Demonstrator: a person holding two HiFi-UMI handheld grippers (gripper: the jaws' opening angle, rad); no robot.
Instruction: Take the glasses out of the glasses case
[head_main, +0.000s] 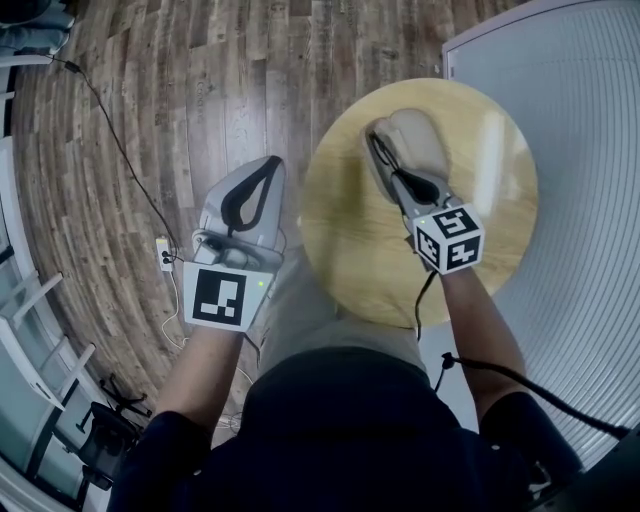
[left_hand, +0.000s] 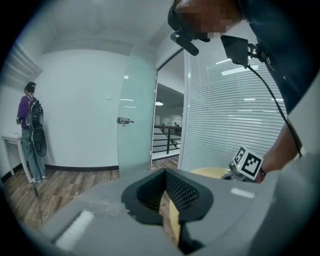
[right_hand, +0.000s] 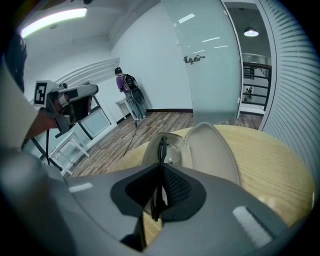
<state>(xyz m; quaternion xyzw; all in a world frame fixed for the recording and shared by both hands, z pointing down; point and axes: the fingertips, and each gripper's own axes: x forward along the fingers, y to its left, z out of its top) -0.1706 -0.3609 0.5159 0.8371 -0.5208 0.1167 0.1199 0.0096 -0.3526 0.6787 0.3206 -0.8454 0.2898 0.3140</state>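
Note:
An open beige glasses case (head_main: 422, 140) lies on the round wooden table (head_main: 350, 250). My right gripper (head_main: 405, 182) hovers over it, shut on the thin black glasses (head_main: 380, 150), which stand on edge and reach down into the case. In the right gripper view the glasses (right_hand: 162, 150) run from between the jaws of that gripper (right_hand: 159, 192) to the case's base, with the lid (right_hand: 215, 150) tilted back on the right. My left gripper (head_main: 262, 180) is shut on nothing, held over the floor left of the table. In its own view, the left gripper (left_hand: 167, 210) points past the table (left_hand: 210, 172).
A cable and a small power strip (head_main: 163, 253) lie on the wooden floor (head_main: 200, 90). A ribbed white wall (head_main: 580, 150) stands close behind the table. White frames (head_main: 30, 330) are at the left. A person with a backpack (left_hand: 30, 130) stands far off by a glass door (left_hand: 135, 115).

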